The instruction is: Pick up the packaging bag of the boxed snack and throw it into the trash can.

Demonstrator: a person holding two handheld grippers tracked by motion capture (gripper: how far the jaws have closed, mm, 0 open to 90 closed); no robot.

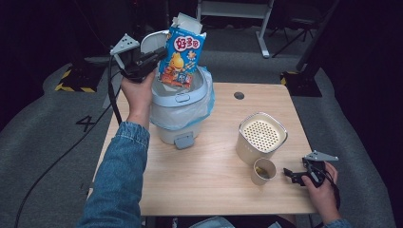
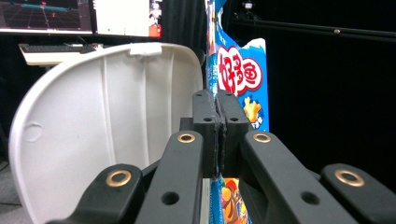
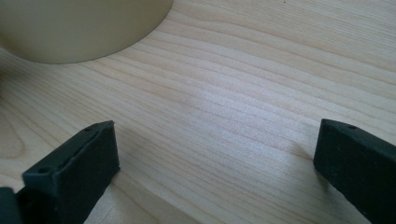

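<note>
The wooden table (image 1: 209, 190) carries everything here, and the biggest thing on it is the white bin (image 1: 178, 124), standing at the far left of the tabletop with a pale blue liner bag (image 1: 205, 107) folded over its rim and its lid (image 1: 151, 42) swung up and back. In the left gripper view that lid (image 2: 93, 126) shows its white ribbed underside, just to the left of the jaws.

Over the bin's open mouth hangs the snack bag (image 1: 180, 57), the thing in hand. It is a bright blue foil pouch with a red-and-white logo near the top, a yellow cartoon fish below it and an orange band of pictures along the bottom (the top looks torn open, with a pale flap sticking up). Its long axis stands nearly upright, tilted slightly so the top leans to the right and far; the open end points up, the bottom edge points down into the bin and sits about level with the rim. Its printed face is turned toward the near side.

The left gripper (image 1: 159, 53) reaches in from the left and is clamped on the bag's left edge; in its own view the two jaws meet tight with the thin foil of the snack bag (image 2: 243, 88) pinched between them.

To the right stand a cream container with a perforated lid (image 1: 262, 135) and, just near it, a small paper cup (image 1: 264, 171).

The right gripper (image 1: 293, 175) rests low at the near right edge, jaws spread wide over bare wood, holding nothing.
</note>
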